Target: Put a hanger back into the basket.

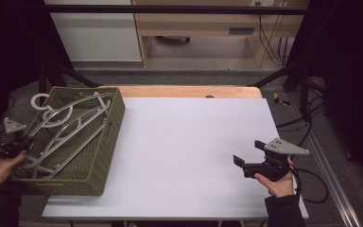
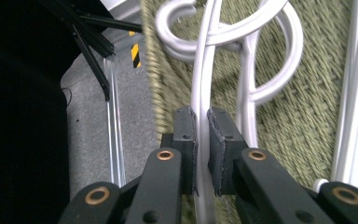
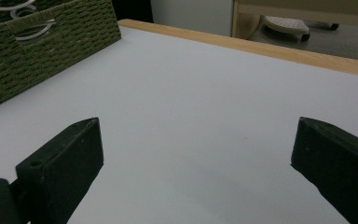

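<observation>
High view: a green woven basket at the left of the frame sits on the white table and holds several white hangers. The left gripper, at the far left edge, reaches into the basket; in the left gripper view its jaws are narrowed onto the thin bar of one white hanger. The right gripper, at lower right, hovers over bare table with jaws spread wide and holding nothing
</observation>
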The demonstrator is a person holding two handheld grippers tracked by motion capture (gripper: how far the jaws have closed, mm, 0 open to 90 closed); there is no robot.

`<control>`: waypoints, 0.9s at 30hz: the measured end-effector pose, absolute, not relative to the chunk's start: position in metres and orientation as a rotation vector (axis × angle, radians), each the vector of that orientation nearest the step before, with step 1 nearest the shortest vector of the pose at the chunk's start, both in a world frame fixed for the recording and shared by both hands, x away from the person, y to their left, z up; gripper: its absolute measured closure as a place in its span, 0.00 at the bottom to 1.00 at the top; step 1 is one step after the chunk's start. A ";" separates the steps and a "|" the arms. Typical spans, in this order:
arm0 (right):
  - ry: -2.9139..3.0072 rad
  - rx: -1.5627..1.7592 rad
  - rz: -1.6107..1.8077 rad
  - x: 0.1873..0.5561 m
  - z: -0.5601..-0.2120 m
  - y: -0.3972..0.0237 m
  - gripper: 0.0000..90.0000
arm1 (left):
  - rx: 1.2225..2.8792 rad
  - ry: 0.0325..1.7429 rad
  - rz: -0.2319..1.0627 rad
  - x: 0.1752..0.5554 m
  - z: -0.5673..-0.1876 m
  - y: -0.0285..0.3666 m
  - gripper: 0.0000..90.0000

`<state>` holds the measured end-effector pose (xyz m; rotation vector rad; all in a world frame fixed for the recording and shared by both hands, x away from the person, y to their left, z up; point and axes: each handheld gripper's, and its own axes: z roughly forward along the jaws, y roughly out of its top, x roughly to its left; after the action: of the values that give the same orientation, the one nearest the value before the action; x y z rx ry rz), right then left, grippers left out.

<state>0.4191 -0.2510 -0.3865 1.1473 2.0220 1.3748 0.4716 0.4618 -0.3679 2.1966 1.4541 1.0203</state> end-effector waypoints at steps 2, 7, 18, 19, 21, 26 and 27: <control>2.021 1.150 1.368 0.419 -0.387 -0.250 0.03 | 2.223 1.450 1.035 0.471 -0.372 0.457 0.91; 2.023 1.147 1.373 0.419 -0.386 -0.251 0.03 | 2.205 1.453 0.942 0.467 -0.367 0.449 0.90; 2.016 1.147 1.370 0.418 -0.385 -0.251 0.03 | 2.232 1.437 0.704 0.463 -0.377 0.453 0.84; 2.016 1.147 1.370 0.418 -0.385 -0.251 0.03 | 2.232 1.437 0.704 0.463 -0.377 0.453 0.82; 2.015 1.148 1.370 0.418 -0.385 -0.251 0.03 | 2.218 1.422 0.745 0.461 -0.374 0.450 0.78; 2.011 1.147 1.376 0.418 -0.385 -0.251 0.03 | 2.102 1.325 0.749 0.454 -0.361 0.435 0.64; 2.010 1.147 1.376 0.417 -0.385 -0.251 0.03 | 2.102 1.325 0.749 0.454 -0.361 0.435 0.62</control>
<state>0.4175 -0.2515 -0.3846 1.1470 2.0100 1.3763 0.4535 0.4349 -0.3605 2.1024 1.3248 0.7490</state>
